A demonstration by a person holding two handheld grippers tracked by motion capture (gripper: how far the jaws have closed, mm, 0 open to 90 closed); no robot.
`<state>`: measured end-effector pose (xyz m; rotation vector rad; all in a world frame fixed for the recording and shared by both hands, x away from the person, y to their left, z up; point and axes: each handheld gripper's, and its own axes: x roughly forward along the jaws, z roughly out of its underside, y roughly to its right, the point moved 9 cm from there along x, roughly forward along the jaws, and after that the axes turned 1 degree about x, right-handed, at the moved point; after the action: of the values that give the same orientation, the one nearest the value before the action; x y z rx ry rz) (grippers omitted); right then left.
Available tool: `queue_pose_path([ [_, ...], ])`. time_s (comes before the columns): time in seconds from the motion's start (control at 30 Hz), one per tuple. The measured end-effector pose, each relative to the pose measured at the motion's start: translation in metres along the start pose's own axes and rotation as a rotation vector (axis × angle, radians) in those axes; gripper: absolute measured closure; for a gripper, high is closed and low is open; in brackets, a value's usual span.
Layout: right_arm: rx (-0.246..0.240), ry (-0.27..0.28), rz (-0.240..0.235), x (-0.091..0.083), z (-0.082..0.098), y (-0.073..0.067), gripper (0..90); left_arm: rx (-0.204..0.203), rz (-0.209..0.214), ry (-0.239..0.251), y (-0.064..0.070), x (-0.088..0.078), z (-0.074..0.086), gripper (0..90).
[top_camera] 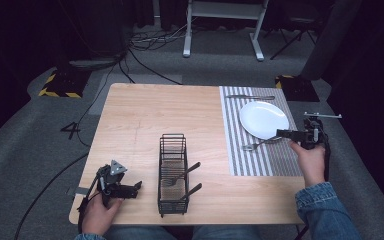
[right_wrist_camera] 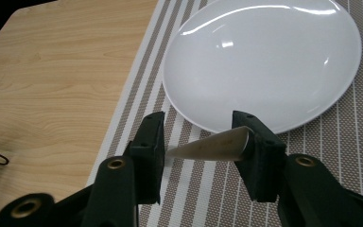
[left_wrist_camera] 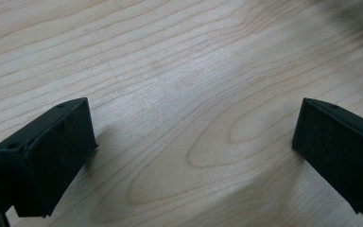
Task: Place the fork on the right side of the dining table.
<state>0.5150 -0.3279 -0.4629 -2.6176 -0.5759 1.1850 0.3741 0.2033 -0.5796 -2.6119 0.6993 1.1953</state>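
Observation:
A metal fork (top_camera: 260,144) lies on the striped placemat (top_camera: 260,162) just in front of the white plate (top_camera: 263,119), tines pointing left. My right gripper (top_camera: 281,133) is at the fork's handle end. In the right gripper view the jaws (right_wrist_camera: 199,127) stand partly apart with the fork handle (right_wrist_camera: 212,146) crosswise between them; it rests against the right pad and a small gap shows at the left one. My left gripper (top_camera: 132,189) sits low at the table's front left, open, with bare wood between its jaws (left_wrist_camera: 194,137).
A black wire cutlery rack (top_camera: 173,172) stands at the table's front middle with a few utensils in it, handles sticking out to the right. A knife (top_camera: 250,96) lies on the placemat beyond the plate. The plate's rim (right_wrist_camera: 264,61) is close ahead of the right jaws.

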Motion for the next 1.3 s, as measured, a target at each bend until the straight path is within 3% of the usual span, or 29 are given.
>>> queue_pose_path([
  [0.57, 0.065, -0.047, 0.019, 0.007, 0.029, 0.033, 52.7, 0.000, 0.001, -0.001, 0.000, 0.000, 0.000, 0.2],
  [1.3, 0.128, -0.086, 0.032, 0.016, 0.055, 0.058, 51.6, 0.000, 0.000, 0.001, 0.000, 0.000, 0.000, 0.2],
])
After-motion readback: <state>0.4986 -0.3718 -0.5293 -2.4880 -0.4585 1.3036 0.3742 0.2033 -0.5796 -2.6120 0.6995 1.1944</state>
